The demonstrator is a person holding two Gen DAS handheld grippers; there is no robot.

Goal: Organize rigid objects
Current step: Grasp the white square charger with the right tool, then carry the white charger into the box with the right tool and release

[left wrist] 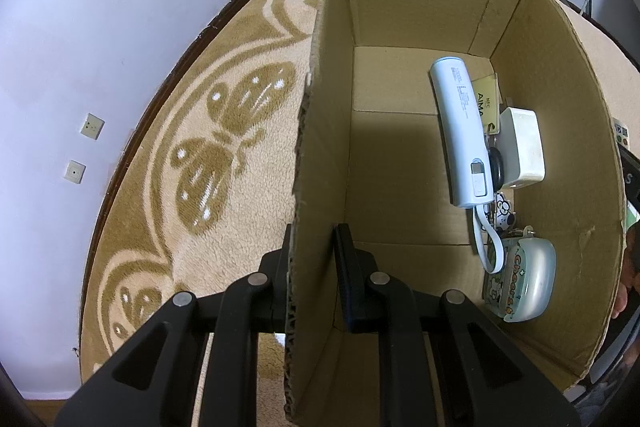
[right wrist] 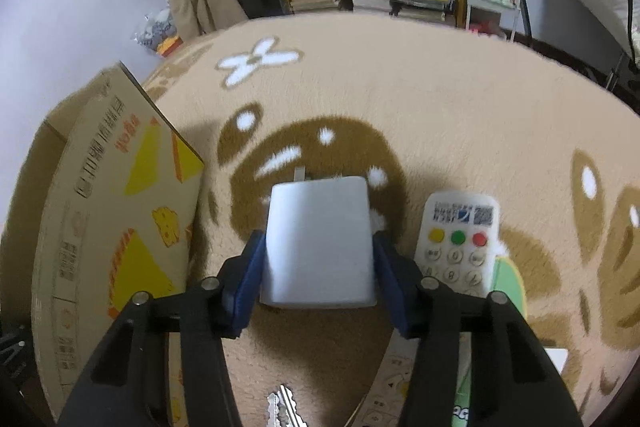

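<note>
White blocky plastic charger (right wrist: 318, 241) is framed squarely between the right gripper (right wrist: 318, 263) jaws on the beige carpet (right wrist: 460, 115), apparently grasped; cardboard box (left wrist: 400, 7) wall is clenched by the left gripper (left wrist: 316, 275).

White charger block (right wrist: 318, 245) lies flat on the rug, prong apparently pointing away, beside the cardboard box (right wrist: 100, 211).
</note>
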